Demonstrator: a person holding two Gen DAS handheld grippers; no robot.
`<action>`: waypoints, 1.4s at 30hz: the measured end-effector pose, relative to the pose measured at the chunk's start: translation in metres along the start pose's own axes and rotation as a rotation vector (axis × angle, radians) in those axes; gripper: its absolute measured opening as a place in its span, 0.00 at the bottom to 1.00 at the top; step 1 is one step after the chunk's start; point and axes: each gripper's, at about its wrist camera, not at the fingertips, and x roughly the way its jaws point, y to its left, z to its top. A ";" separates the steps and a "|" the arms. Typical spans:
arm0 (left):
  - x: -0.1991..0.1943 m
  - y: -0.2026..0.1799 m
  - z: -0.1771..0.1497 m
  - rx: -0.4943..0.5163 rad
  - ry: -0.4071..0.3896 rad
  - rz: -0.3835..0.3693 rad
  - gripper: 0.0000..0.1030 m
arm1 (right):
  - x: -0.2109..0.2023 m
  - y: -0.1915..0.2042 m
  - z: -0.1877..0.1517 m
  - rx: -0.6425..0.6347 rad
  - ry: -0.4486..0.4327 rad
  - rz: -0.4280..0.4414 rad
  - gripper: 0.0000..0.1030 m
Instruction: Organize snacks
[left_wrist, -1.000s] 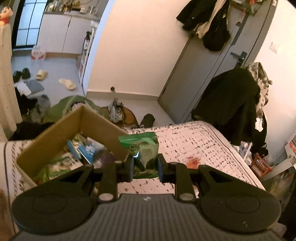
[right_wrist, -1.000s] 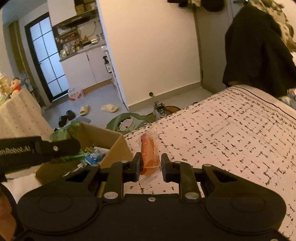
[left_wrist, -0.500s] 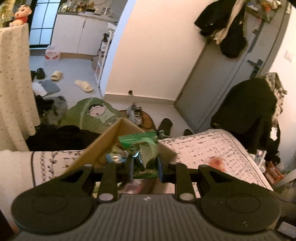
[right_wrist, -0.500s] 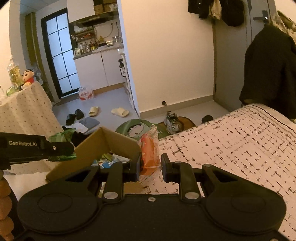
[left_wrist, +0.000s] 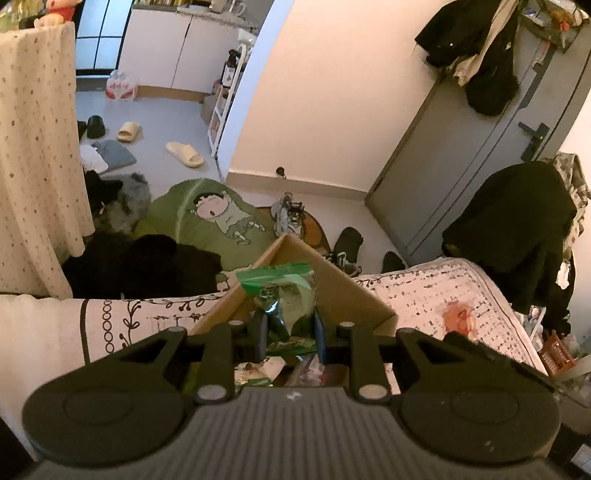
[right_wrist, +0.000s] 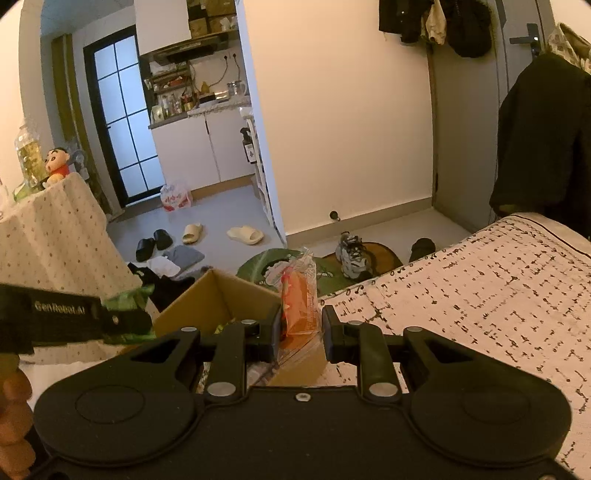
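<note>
My left gripper (left_wrist: 290, 328) is shut on a green snack packet (left_wrist: 286, 295) and holds it above the open cardboard box (left_wrist: 343, 291) on the bed. Several snack packs lie inside the box, mostly hidden under the gripper. My right gripper (right_wrist: 300, 330) is shut on an orange snack in a clear wrapper (right_wrist: 300, 295), held over the right corner of the box (right_wrist: 221, 295). The left gripper with its green packet (right_wrist: 129, 306) shows at the left of the right wrist view. The orange snack (left_wrist: 458, 317) also shows at the right of the left wrist view.
The box stands at the foot end of a bed with a white black-patterned cover (right_wrist: 480, 306). Beyond the bed edge the floor holds a green cartoon mat (left_wrist: 218, 218), shoes, slippers and dark clothes. A draped table (right_wrist: 51, 236) stands at left.
Both grippers have moved left and up over the box with their snacks. The box now lies directly below both, and more of the floor beyond shows.
</note>
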 end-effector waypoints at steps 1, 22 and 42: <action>0.002 0.002 0.000 -0.005 0.006 0.004 0.23 | 0.002 0.001 -0.001 0.001 0.001 -0.002 0.21; 0.024 0.015 0.001 -0.063 0.084 0.061 0.43 | 0.018 0.027 -0.003 -0.006 -0.018 0.049 0.40; -0.030 0.009 0.004 0.043 0.082 0.083 0.80 | -0.041 0.037 0.006 -0.005 0.019 -0.118 0.92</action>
